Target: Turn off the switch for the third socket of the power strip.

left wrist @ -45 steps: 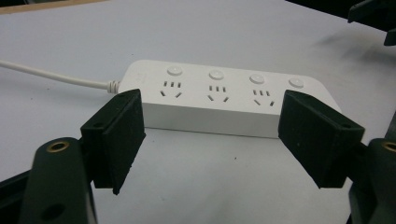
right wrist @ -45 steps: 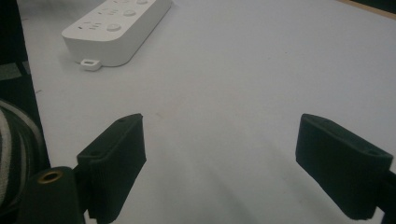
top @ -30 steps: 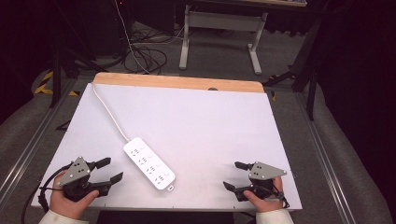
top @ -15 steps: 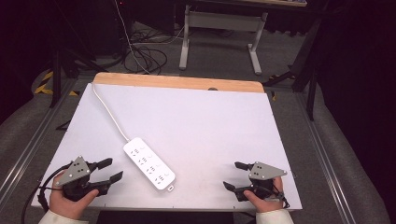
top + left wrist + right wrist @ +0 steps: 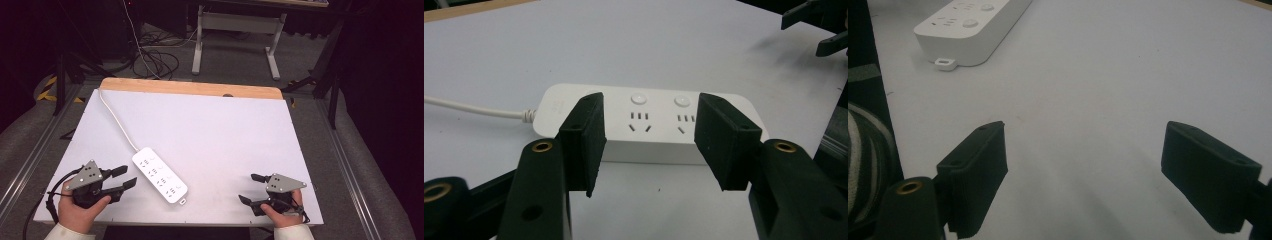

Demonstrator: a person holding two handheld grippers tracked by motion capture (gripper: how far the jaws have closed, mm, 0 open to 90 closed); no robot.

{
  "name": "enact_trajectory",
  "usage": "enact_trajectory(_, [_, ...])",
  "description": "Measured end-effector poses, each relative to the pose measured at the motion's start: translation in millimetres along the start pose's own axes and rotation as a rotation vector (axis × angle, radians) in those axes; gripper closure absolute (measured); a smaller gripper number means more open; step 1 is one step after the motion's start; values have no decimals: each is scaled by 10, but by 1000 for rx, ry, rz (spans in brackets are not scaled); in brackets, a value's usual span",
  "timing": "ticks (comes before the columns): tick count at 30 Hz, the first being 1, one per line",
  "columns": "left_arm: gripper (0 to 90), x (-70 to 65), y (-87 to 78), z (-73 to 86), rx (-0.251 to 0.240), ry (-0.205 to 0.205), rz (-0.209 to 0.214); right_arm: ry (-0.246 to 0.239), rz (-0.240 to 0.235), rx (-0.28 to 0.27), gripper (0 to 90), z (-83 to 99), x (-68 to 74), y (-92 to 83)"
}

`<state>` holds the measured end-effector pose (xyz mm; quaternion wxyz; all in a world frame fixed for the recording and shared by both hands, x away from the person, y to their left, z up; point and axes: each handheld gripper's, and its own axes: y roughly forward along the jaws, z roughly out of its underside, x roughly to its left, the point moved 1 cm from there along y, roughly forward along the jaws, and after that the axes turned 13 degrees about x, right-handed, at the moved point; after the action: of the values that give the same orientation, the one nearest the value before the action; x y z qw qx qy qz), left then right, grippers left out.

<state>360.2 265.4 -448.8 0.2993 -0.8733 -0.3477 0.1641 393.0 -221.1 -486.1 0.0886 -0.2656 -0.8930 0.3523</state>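
With both jaws wide, the left gripper (image 5: 124,177) at lower left should probably square up to the power strip (image 5: 160,174) before closing, the right gripper (image 5: 251,189) waiting.

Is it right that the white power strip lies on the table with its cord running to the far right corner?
Not quite. The power strip does lie on the table, but its cord runs to the far left corner, as the high view shows.

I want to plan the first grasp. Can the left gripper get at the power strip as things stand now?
Probably yes: the left gripper is open and faces the power strip, with bare table between them.
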Motion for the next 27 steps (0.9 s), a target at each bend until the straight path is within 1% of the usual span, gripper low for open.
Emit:
enact_trajectory(5, [479,-21,30,-123,3,10,9,-1,-1,-2,190,1,-1,-2])
enact_trajectory(6, [480,-20,34,-146,7,19,7,-1,0,0,189,2,-1,-3])
enact_trajectory(9, [484,-41,66,-204,6,16,23,-1,-1,0,189,3,-2,-2])
enact_trajectory(16, [488,-69,126,-306,13,36,37,-2,-3,-1,192,4,-2,-2])
enact_trajectory(19, [489,-93,166,-348,17,34,48,-3,-5,1,194,4,-2,1])
enact_trajectory(23, [492,-117,221,-403,18,41,58,-3,-5,-1,194,6,-4,0])
enact_trajectory(25, [493,-127,241,-431,22,45,60,-3,-5,-1,194,7,-4,0])
enact_trajectory(26, [493,-124,250,-446,23,57,52,-3,-6,-1,194,7,-5,-1])
enact_trajectory(27, [492,-133,263,-458,25,54,61,-4,-6,-1,194,7,-5,-1])
